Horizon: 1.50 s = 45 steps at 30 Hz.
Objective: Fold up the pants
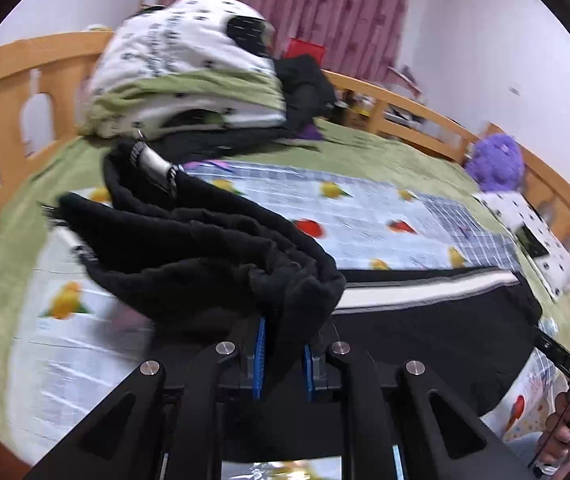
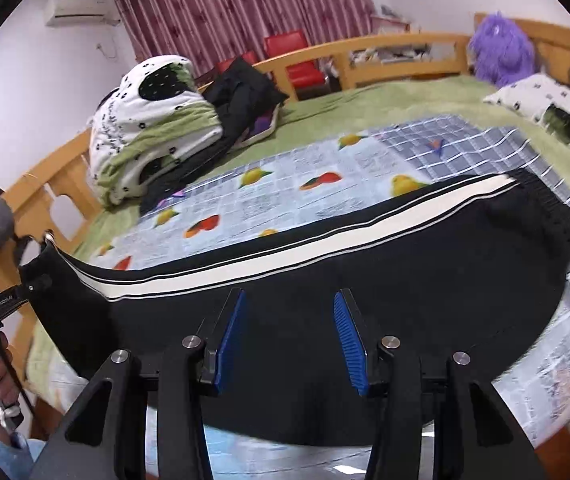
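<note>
Left gripper (image 1: 283,354) is clamped on a bunched end of the black pants (image 2: 365,264), lifting it mid-frame; the rest lies across the fruit-print sheet (image 2: 285,196). Right gripper (image 2: 289,340) hangs spread above the pants, bottom centre.

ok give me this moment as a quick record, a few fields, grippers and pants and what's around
left gripper: shut on the leg end of the pants, lifted off the bed
right gripper: open, over the pants, holding nothing
pants: black, white side stripe, mostly flat on the fruit-print sheet
nearby: folded bedding, purple plush
</note>
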{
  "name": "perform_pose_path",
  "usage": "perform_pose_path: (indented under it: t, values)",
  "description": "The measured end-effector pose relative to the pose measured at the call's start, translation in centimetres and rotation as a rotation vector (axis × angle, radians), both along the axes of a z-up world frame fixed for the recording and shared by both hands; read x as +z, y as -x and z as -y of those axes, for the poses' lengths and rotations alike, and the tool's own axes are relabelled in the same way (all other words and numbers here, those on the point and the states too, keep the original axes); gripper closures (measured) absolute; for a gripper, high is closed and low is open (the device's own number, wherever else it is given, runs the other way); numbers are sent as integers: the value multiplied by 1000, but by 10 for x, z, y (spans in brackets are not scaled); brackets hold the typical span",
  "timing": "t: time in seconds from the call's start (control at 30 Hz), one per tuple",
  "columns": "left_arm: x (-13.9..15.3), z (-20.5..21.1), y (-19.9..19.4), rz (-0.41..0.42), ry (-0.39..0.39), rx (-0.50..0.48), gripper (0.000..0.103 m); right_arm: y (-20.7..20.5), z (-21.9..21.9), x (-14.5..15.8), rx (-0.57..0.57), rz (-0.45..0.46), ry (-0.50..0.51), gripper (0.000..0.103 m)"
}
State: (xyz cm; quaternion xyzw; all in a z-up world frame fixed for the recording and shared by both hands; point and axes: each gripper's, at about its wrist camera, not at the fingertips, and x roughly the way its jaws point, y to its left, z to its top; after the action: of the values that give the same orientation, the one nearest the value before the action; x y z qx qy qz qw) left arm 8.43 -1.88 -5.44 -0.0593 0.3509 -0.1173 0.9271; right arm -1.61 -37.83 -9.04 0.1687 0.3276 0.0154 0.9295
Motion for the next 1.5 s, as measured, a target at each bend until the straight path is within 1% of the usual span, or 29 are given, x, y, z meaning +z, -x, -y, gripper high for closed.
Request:
perform_pose_path:
  t: [0.13,0.2,0.23,0.33,0.4,0.5,0.53,0.57,0.6,0.63,0.67,0.7,0.77,0.83,0.87,0.97,1.03,1.07,1.1,1.13,1.17,1.2,1.23,1.3,1.33,1.37,1.4,1.43,1.5]
  values:
    - [-24,56,2,-31,41,-117,89,0,12,-12,-3,-21,-33,57]
    - [-34,82,3,-50,62,-171,89,0,17,-15,-26,-34,-22,57]
    - [-38,92,3,-60,69,-190,89,2,20,-16,-34,-21,-18,57]
    - [-59,124,5,-117,85,-260,89,1,25,-21,-53,-29,6,57]
    - [-75,137,8,-167,76,-292,89,0,28,-31,-40,-38,7,57]
    - [-90,142,19,-257,38,-322,78,-4,33,-45,-27,-91,-14,57]
    - [-91,138,25,-281,42,-334,75,-6,33,-50,-16,-105,-30,57]
    - [-90,134,29,-282,46,-337,73,-7,33,-53,-4,-111,-43,57]
    - [-87,127,35,-271,50,-336,65,-8,32,-55,7,-113,-52,57]
    - [-83,120,41,-257,56,-331,53,-11,29,-58,21,-115,-64,57]
    - [-77,110,47,-240,62,-318,45,-12,27,-59,30,-115,-72,57]
    - [-71,98,55,-220,66,-292,33,-15,22,-62,48,-119,-90,57]
    - [-63,75,64,-185,68,-251,32,-23,12,-67,89,-130,-147,57]
    - [-59,57,70,-167,44,-202,31,-29,2,-70,132,-129,-194,57]
    - [-58,42,72,-164,19,-153,31,-31,-5,-72,156,-126,-214,57]
    - [-57,8,77,-148,-9,-65,31,-45,-33,-81,209,-143,-209,53]
    - [-58,-10,80,-134,-10,-23,31,-59,-55,-93,212,-178,-173,53]
    - [-59,-20,82,-133,-8,4,31,-62,-61,-98,214,-193,-161,61]
    - [-60,-29,82,-139,0,29,31,-66,-72,-103,218,-213,-124,72]
    - [-61,-34,79,-146,9,42,31,-63,-82,-101,209,-198,-35,75]
    - [-60,-40,79,-153,21,54,31,-59,-87,-96,218,-170,11,83]
    - [-58,-46,79,-150,33,62,31,-48,-86,-84,224,-108,25,87]
    - [-55,-51,80,-140,43,68,31,-37,-74,-73,224,-57,-56,88]
    - [-53,-54,77,-126,64,76,31,-23,-54,-68,223,-40,-160,88]
    - [-54,-55,76,-124,77,75,31,-21,-52,-71,217,-63,-141,88]
    - [-56,-57,74,-127,91,72,31,-21,-55,-80,226,-118,-100,86]
    - [-59,-58,72,-136,100,70,31,-24,-64,-95,260,-193,-68,79]
    - [-63,-60,69,-146,103,70,31,-25,-74,-107,282,-243,-21,77]
    - [-69,-64,66,-171,101,78,31,-17,-85,-100,296,-187,80,71]
